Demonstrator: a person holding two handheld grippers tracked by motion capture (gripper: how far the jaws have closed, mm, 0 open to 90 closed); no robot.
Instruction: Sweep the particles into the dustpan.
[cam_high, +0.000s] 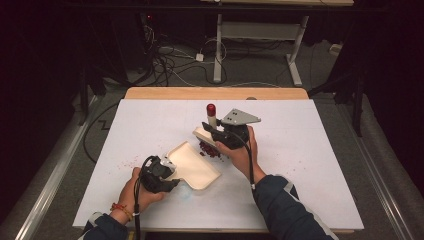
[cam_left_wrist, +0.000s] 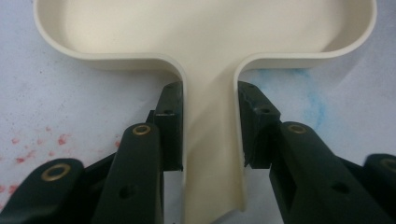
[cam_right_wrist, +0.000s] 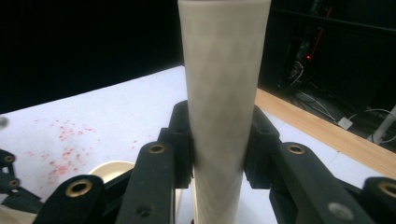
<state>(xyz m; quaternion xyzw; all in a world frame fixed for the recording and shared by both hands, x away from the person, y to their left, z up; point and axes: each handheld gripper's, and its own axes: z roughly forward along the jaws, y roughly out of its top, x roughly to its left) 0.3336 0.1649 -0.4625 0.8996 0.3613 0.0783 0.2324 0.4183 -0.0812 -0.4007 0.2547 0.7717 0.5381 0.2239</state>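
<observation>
Cream dustpan (cam_high: 194, 165) at centre frame: left tool (cam_high: 161, 176) pinches its handle steady, while right tool (cam_high: 212, 131) clamps the brush (cam_high: 211, 116) upright over red crumbs (cam_high: 209, 149).

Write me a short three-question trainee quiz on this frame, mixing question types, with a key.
1. True or false: the left hand-held gripper is shut on the handle of the cream dustpan.
2. Multiple choice: what does the right hand-held gripper clamp? A) a red cup B) the pale handle of a brush C) a cable.
3. Short answer: where does the pile of dark red crumbs lie relative to the dustpan?

Key:
1. True; both jaws press the handle's sides in the left gripper view.
2. B; the jaws close on the pale shaft, which ends in a red cap in the high view.
3. On the white table, just beyond the dustpan's open edge, below the brush.
</observation>
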